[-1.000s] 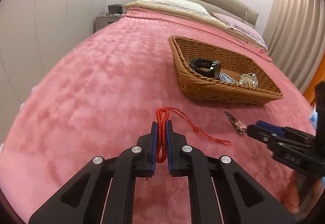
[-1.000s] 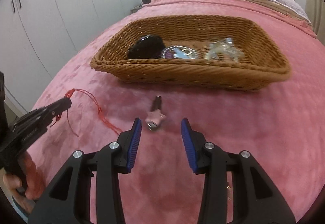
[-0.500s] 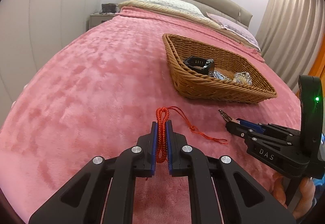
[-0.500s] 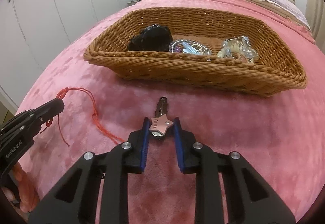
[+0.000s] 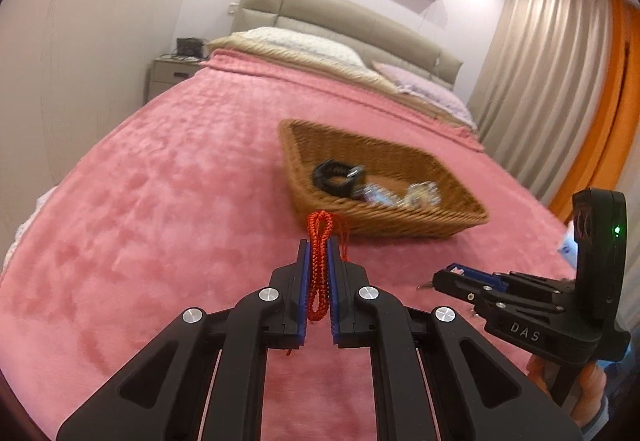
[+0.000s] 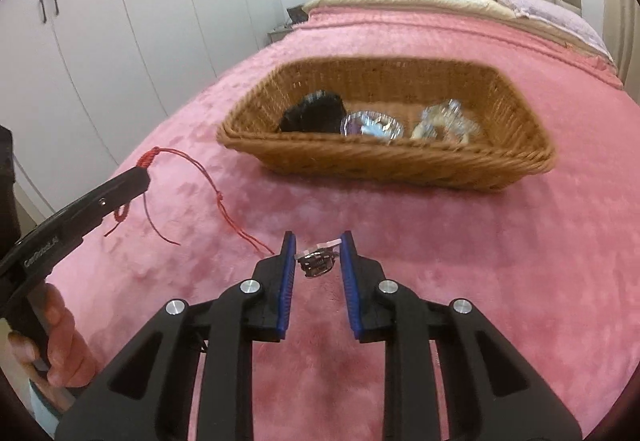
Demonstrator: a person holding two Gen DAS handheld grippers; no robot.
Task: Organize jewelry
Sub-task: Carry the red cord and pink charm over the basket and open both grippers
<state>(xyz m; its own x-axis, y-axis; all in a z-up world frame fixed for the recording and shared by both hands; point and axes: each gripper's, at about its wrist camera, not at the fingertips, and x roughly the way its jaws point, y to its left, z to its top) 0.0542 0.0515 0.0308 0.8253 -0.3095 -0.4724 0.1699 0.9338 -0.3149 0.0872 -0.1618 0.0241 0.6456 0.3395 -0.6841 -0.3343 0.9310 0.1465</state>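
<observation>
Above the pink blanket (image 6: 460, 241) | left gripper (image 5: 319, 273) clamps red cord (image 5: 318, 241) | right gripper (image 6: 318, 261) pinches hair clip (image 6: 317, 261) | basket (image 6: 384, 161) beyond

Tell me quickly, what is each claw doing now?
Left claw: closed on the red cord bracelet.
Right claw: closed on the small hair clip.

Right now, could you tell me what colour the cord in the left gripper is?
Red cord; the left wrist view shows it best.

Red braided cord (image 5: 319, 273) pinched upright (tails dangling), pink star clip (image 6: 318, 256) held, wicker basket (image 6: 384, 161) beyond
</observation>
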